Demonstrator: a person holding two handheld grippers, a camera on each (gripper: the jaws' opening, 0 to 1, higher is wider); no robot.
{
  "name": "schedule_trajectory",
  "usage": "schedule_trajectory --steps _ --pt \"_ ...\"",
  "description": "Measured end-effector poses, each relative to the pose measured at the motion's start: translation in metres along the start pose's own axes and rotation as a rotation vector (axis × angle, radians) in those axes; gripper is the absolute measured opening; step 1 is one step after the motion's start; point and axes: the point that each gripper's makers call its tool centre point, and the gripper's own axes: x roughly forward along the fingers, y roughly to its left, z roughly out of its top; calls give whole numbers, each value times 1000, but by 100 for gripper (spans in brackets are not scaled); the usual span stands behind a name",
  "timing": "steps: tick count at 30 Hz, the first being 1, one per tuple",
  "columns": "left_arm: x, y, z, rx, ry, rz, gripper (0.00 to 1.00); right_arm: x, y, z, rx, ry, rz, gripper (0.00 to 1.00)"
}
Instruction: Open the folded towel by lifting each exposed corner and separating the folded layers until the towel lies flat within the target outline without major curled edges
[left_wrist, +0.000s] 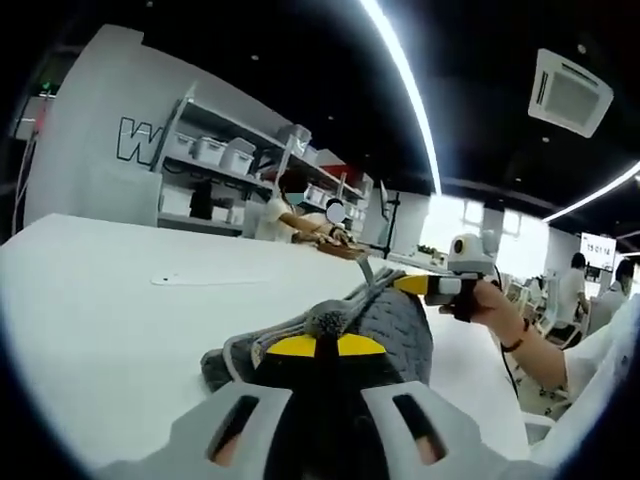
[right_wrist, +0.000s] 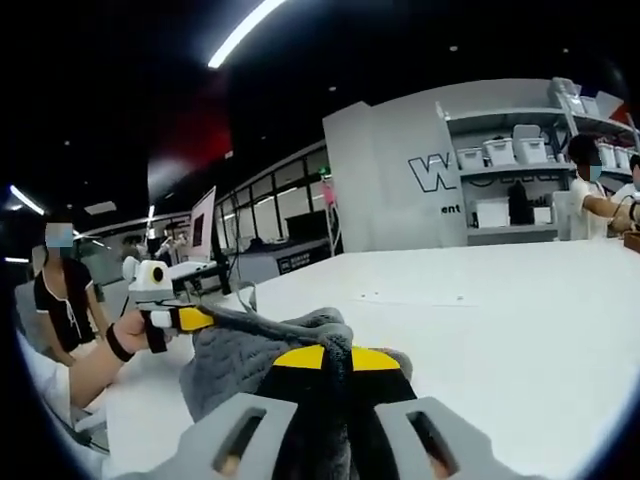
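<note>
The grey towel (left_wrist: 392, 322) is bunched up over the white table (left_wrist: 110, 320). My left gripper (left_wrist: 318, 347), with yellow tips, is shut on a near fold of it. My right gripper (left_wrist: 418, 284) enters the left gripper view from the right, held by a hand (left_wrist: 492, 302), and pinches a far edge of the towel. In the right gripper view the right gripper (right_wrist: 335, 358) is shut on the towel (right_wrist: 240, 365), and the left gripper (right_wrist: 207, 318) grips the towel's stretched edge on the left. The towel's underside and most of its folded layers are hidden.
A faint thin line (left_wrist: 205, 281) runs across the table top. Shelves with white bins (left_wrist: 215, 152) stand against the back wall. A person (left_wrist: 290, 205) sits at the table's far end and another person (right_wrist: 62, 290) sits beside the table.
</note>
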Motion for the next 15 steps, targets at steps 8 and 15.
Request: schedule_trajectory --steps 8,15 --pt "-3 -9 0 7 -13 -10 1 -10 6 1 -17 -13 4 0" --pt "-10 -12 -3 12 -18 -15 1 -15 13 -2 -24 -21 11 0"
